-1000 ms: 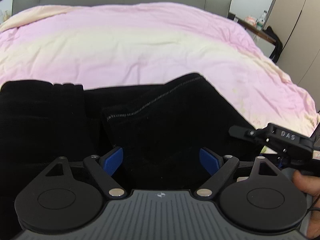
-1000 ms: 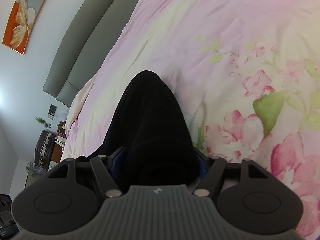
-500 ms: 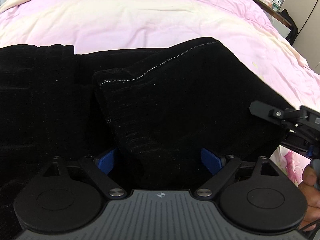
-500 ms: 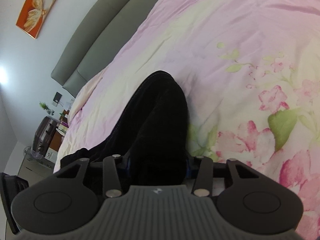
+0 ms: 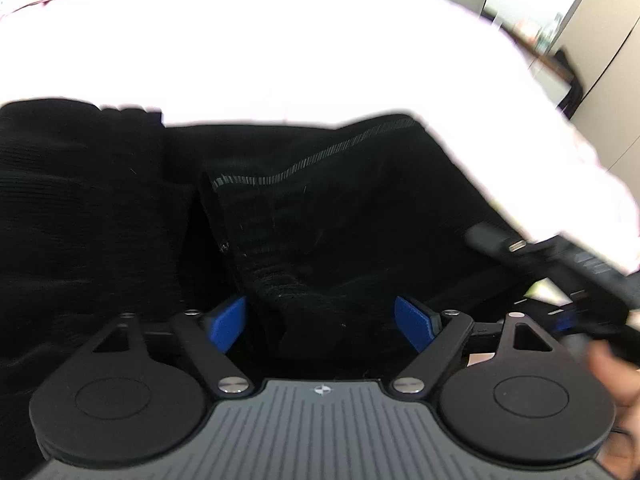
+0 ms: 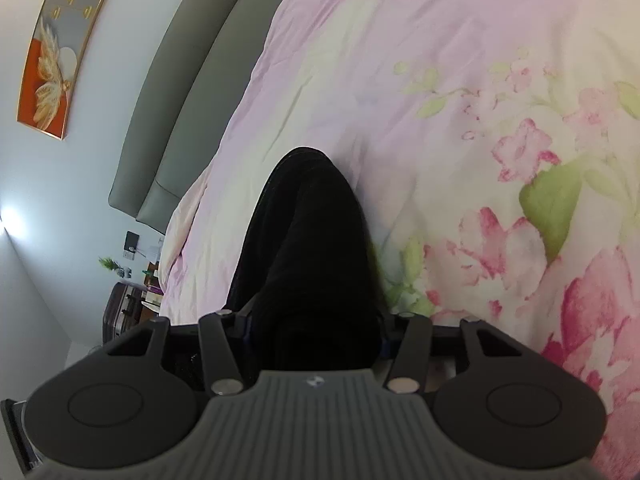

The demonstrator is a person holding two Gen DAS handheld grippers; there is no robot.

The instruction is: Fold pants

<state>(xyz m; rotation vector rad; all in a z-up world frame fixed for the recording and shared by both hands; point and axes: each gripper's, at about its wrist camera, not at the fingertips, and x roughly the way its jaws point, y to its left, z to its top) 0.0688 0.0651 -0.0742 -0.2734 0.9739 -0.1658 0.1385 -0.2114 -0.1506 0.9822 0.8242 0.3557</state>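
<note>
The black pants lie on the floral pink bedspread, bunched toward the near edge, a stitched hem running across the far fold. The left gripper has its blue pads spread wide around a ridge of cloth — not pinching it. The right gripper, near the right side, is pressed onto a raised fold of the pants.

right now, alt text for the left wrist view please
Black pants lie bunched between the left gripper's open blue fingers, on a pale overexposed bedspread. The right gripper enters at the right edge.
</note>
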